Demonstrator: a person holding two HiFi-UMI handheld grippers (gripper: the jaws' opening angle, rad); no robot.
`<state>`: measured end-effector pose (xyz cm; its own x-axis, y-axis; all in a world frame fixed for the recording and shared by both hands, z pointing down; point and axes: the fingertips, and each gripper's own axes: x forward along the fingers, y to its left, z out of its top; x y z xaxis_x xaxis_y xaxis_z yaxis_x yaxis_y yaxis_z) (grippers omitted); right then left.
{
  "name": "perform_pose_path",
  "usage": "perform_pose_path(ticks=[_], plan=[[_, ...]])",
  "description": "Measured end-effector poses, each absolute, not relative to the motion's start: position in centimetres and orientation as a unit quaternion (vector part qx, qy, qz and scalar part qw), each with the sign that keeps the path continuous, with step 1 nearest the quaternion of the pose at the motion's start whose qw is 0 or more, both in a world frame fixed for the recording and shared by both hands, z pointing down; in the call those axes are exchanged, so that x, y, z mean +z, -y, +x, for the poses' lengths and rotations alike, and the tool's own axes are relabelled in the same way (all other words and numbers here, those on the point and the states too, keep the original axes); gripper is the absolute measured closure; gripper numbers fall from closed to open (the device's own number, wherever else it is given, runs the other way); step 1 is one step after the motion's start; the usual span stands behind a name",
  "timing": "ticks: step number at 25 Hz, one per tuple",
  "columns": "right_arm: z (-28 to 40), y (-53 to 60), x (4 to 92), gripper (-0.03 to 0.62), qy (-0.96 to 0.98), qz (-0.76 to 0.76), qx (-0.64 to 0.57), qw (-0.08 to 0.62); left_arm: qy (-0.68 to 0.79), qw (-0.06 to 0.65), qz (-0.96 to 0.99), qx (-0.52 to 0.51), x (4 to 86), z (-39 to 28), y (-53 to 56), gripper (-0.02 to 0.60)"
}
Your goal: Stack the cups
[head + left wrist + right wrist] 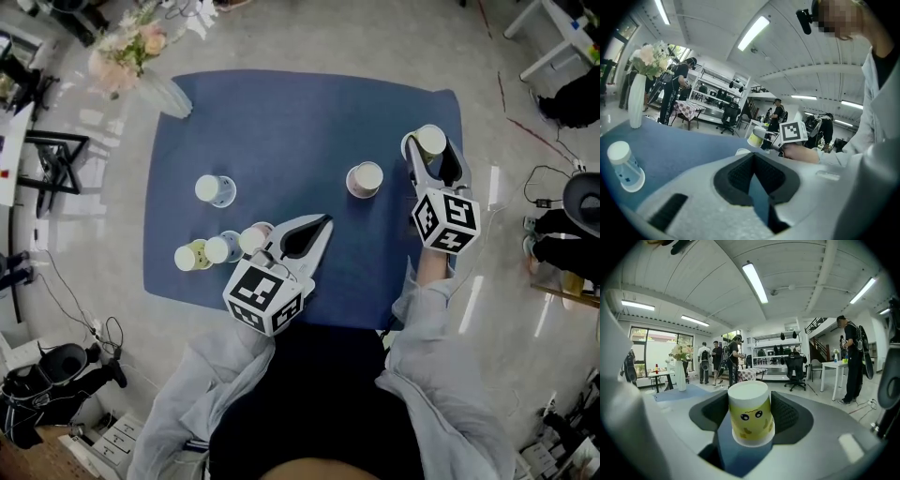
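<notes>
Your right gripper [431,148] has its fingers clamped on an upside-down yellow cup [750,416], at the 2 o'clock corner of the blue surface [281,122]. Your left gripper [319,223], near 6 o'clock, has its fingers closed on nothing. Three more cups [220,249] cluster at 8 o'clock.

a yellow paper cup with a printed face [750,416] is upside down, white base up, pinched at its sides between the jaws of the right gripper [431,143], over the right edge of the blue mat [309,112]. a white paper cup with blue print [215,190] and a pinkish paper cup [365,179] stand inverted on the mat, well apart. at the mat's front left, a yellow-green cup [191,256], a blue cup [223,248] and a pink cup [255,238] sit touching in a row.
</notes>
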<state>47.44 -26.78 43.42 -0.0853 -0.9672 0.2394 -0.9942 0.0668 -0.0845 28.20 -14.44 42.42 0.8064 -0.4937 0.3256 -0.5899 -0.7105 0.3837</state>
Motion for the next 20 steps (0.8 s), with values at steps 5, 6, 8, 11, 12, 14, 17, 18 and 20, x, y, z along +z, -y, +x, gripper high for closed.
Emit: perform_pose_path(ticks=[5, 6, 8, 11, 12, 14, 17, 18, 20], plan=[[45.3, 24.1, 40.6, 0.307, 0.733, 0.672, 0.090, 0.057, 0.286, 0.235, 0.925, 0.083, 41.1, 26.4, 12.7, 0.583], [44.8, 23.6, 40.4, 0.307, 0.734, 0.671, 0.091, 0.055, 0.285, 0.235, 0.926, 0.083, 41.0, 26.1, 12.3, 0.583], [43.8, 22.4, 40.0, 0.307, 0.736, 0.668, 0.093, 0.051, 0.284, 0.236, 0.926, 0.080, 40.8, 25.2, 11.7, 0.583], [41.9, 20.7, 39.6, 0.307, 0.740, 0.664, 0.090, 0.058, 0.288, 0.234, 0.926, 0.076, 40.3, 23.5, 10.8, 0.583], [41.3, 20.2, 39.4, 0.307, 0.742, 0.662, 0.090, 0.060, 0.290, 0.233, 0.925, 0.075, 40.2, 22.9, 10.5, 0.583], [40.1, 19.4, 39.1, 0.307, 0.747, 0.656, 0.091, 0.058, 0.297, 0.231, 0.924, 0.072, 40.0, 21.6, 10.2, 0.583], [38.0, 18.7, 38.7, 0.307, 0.758, 0.643, 0.092, 0.056, 0.312, 0.230, 0.919, 0.067, 40.0, 19.7, 9.9, 0.583], [37.2, 18.5, 38.7, 0.307, 0.763, 0.638, 0.092, 0.056, 0.319, 0.231, 0.917, 0.066, 40.0, 19.0, 9.9, 0.583], [35.6, 18.2, 38.9, 0.307, 0.772, 0.626, 0.095, 0.058, 0.333, 0.232, 0.912, 0.063, 40.0, 17.6, 9.8, 0.583]])
